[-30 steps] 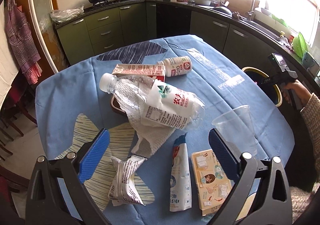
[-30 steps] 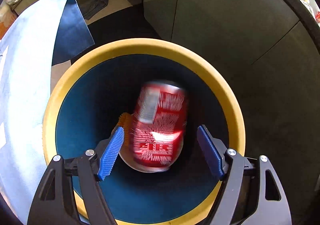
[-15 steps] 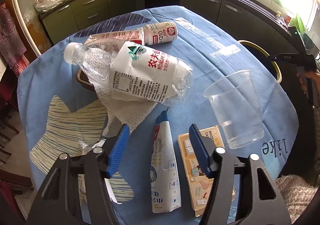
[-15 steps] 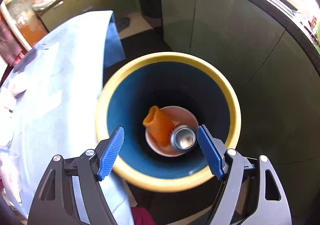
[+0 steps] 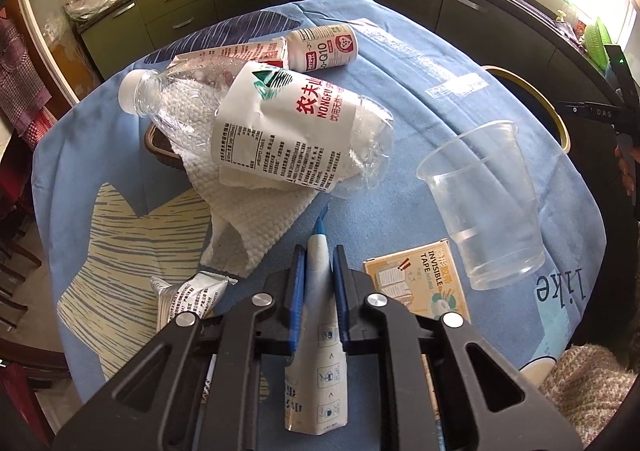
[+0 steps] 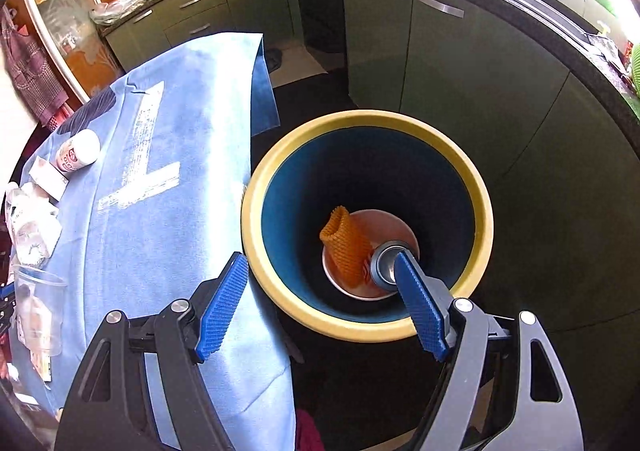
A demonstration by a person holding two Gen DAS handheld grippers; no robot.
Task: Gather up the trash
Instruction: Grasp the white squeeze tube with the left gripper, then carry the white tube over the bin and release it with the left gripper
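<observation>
Green kitchen cabinets [image 6: 436, 63] curve round a table under a blue cloth [image 5: 400, 63] strewn with trash. Near its front edge lies a flattened white tube [image 5: 318, 331] with a blue tip, and the left gripper [image 5: 317, 275] is closing on it: the blue pads sit against both sides of the tube's upper part, the tip poking out past them.

Just right of the tube lies a flat tape box [image 5: 424, 283], and beyond that a clear plastic cup [image 5: 486, 207] stands upright on the cloth. Left of the gripper lies a crumpled white wrapper [image 5: 184, 299]. Ahead of the tube a paper towel [image 5: 248, 215] spreads under a crushed water bottle [image 5: 256, 119] with a white label; a dark bowl [image 5: 156, 143] peeks out beneath both. Behind the bottle lie a flattened carton [image 5: 244, 51] and a small white bottle [image 5: 324, 49] on its side.

Off the table's right edge stands a bin [image 6: 280, 155] with a yellow rim and blue inside. At its bottom rest an orange foam net [image 6: 346, 247], a can [image 6: 384, 259] seen end-on and a pale bowl [image 6: 376, 219] under them. The right gripper [image 6: 320, 279] hangs above the near rim, jaws spread wide with nothing between them, one pad over the cloth edge and the other over the bin's mouth. A hand [image 5: 626, 167] on it shows at the left view's right edge.
</observation>
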